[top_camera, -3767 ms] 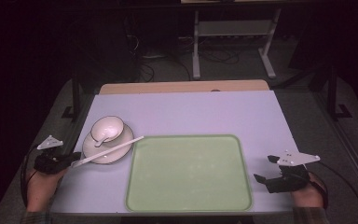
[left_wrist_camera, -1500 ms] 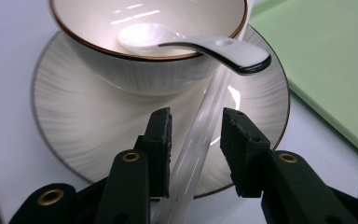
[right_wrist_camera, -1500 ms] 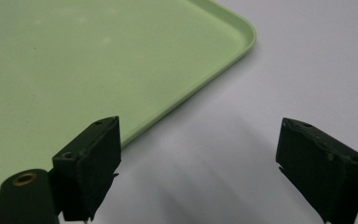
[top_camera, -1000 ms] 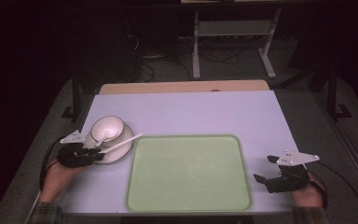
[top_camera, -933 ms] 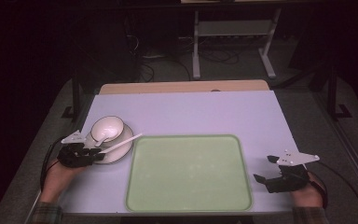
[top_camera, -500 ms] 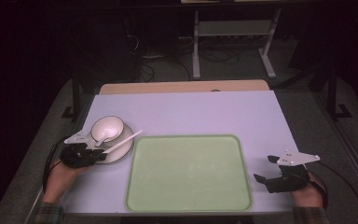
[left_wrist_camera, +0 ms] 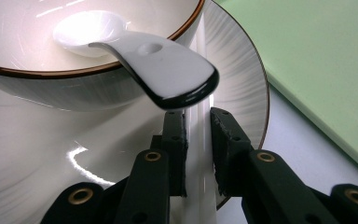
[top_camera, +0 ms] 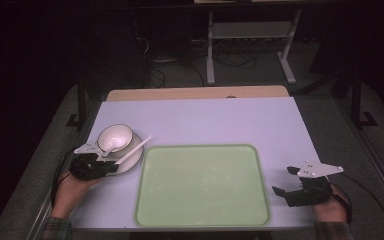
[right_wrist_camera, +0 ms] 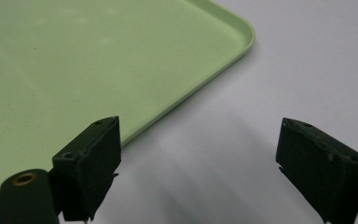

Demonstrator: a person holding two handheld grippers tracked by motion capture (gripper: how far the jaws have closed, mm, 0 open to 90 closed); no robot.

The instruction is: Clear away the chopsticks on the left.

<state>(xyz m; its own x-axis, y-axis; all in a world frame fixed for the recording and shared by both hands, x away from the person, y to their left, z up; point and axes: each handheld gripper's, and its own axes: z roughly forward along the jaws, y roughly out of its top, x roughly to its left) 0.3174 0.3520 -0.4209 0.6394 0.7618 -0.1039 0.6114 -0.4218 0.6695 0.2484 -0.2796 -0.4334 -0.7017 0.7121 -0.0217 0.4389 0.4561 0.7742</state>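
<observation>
A white bowl (top_camera: 115,137) with a brown rim (left_wrist_camera: 74,74) stands on a white plate (top_camera: 132,161) at the table's left. A white spoon (left_wrist_camera: 168,70) lies in the bowl, its handle hanging over the rim. A long white stick (top_camera: 135,148) slants across the plate toward the green tray (top_camera: 202,146). My left gripper (top_camera: 111,165) is over the plate's near edge, shut on the stick (left_wrist_camera: 198,140) just below the spoon handle. My right gripper (top_camera: 284,181) rests open on the table by the tray's near right corner (right_wrist_camera: 233,37), with nothing between its fingers.
The tray has nothing on it and takes up the middle front of the lavender table (top_camera: 220,120). A wooden strip (top_camera: 195,93) runs along the far edge. Beyond it, a metal stand (top_camera: 250,35) and cables sit on the dark floor.
My left gripper has moved right and forward from the table's left edge onto the plate, closer along the stick. The right gripper has stayed still.
</observation>
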